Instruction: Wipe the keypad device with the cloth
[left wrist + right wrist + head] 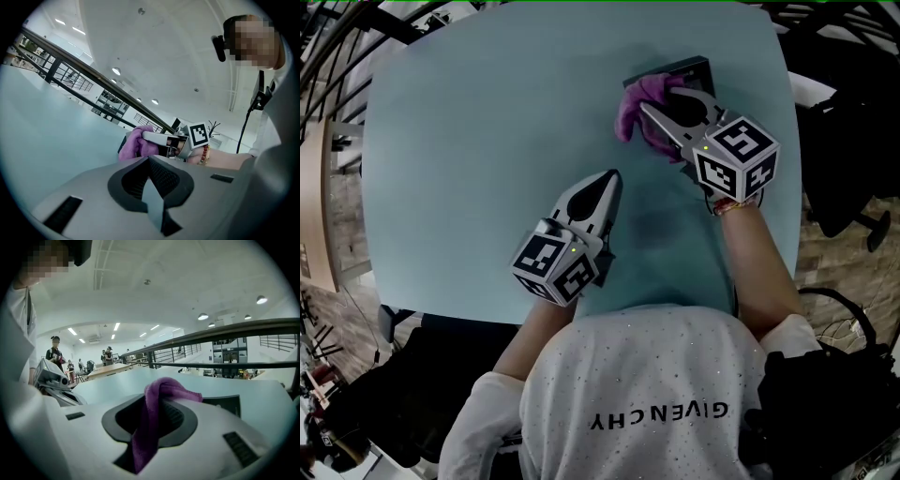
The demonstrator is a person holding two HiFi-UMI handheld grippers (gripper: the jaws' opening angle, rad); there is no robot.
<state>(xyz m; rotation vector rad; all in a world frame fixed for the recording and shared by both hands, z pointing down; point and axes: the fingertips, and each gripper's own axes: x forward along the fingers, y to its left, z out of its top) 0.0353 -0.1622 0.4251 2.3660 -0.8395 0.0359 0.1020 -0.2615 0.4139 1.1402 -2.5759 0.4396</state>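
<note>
Right gripper (661, 105) has the cloth (637, 111) on the keypad device (692, 67)!

Its jaws are clamped on the purple cloth, which bunches over the near-left edge of the dark device at the far side of the pale blue table (487, 112). The left gripper (612, 176) waits mid-table, well apart from the device, its jaws pressed together with nothing between them.

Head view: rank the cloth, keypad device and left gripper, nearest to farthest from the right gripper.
1. Cloth: clamped in the right gripper.
2. Keypad device: just beyond, partly under the cloth.
3. Left gripper: farthest, down-left over the table.
</note>
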